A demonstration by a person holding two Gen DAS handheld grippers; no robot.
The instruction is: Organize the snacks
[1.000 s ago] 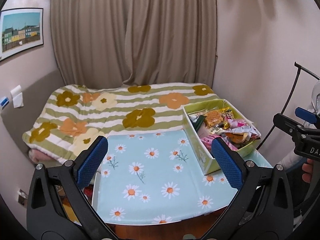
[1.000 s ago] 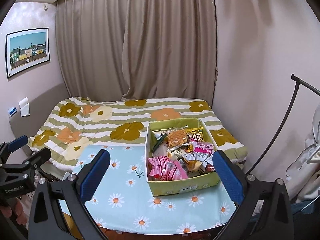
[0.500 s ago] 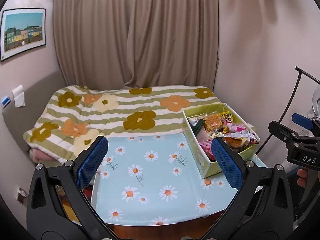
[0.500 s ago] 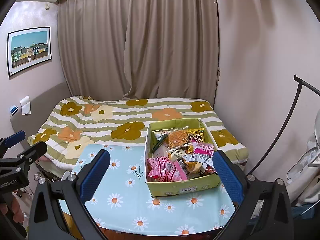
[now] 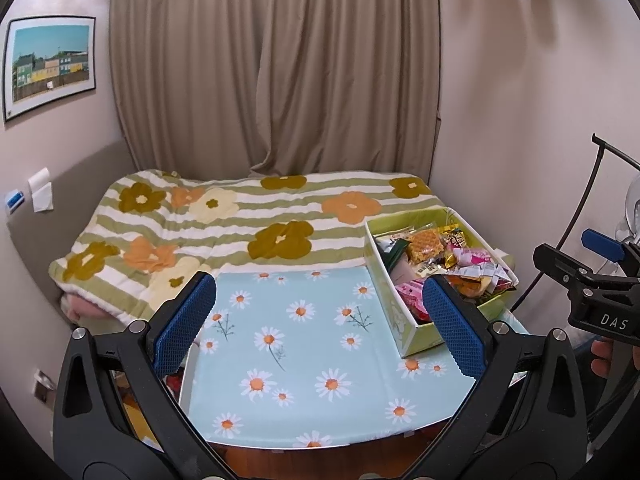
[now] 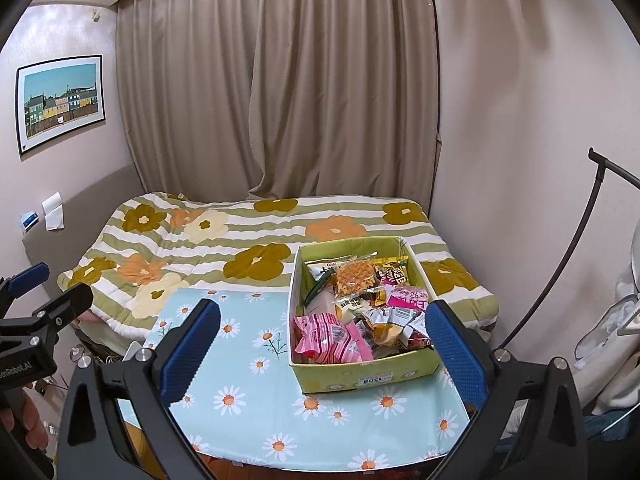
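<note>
A green cardboard box (image 6: 362, 376) full of wrapped snacks stands on the right part of a table with a light blue daisy cloth (image 6: 248, 404). A pink packet (image 6: 332, 338) lies at the box's front and a waffle packet (image 6: 354, 276) near its back. In the left wrist view the box (image 5: 400, 320) sits at the table's right edge. My left gripper (image 5: 318, 324) is open and empty above the cloth (image 5: 300, 344). My right gripper (image 6: 320, 346) is open and empty, held in front of the box. Each gripper shows at the edge of the other's view.
A bed with a green striped flower quilt (image 6: 248, 240) lies behind the table, with beige curtains (image 6: 280, 92) beyond. A black curved stand (image 6: 576, 248) and white laundry are on the right. A picture (image 6: 60, 100) hangs on the left wall.
Both grippers have drawn back and risen slightly, so the table and box look a little farther and smaller. Both stay open. Nothing on the table moved.
</note>
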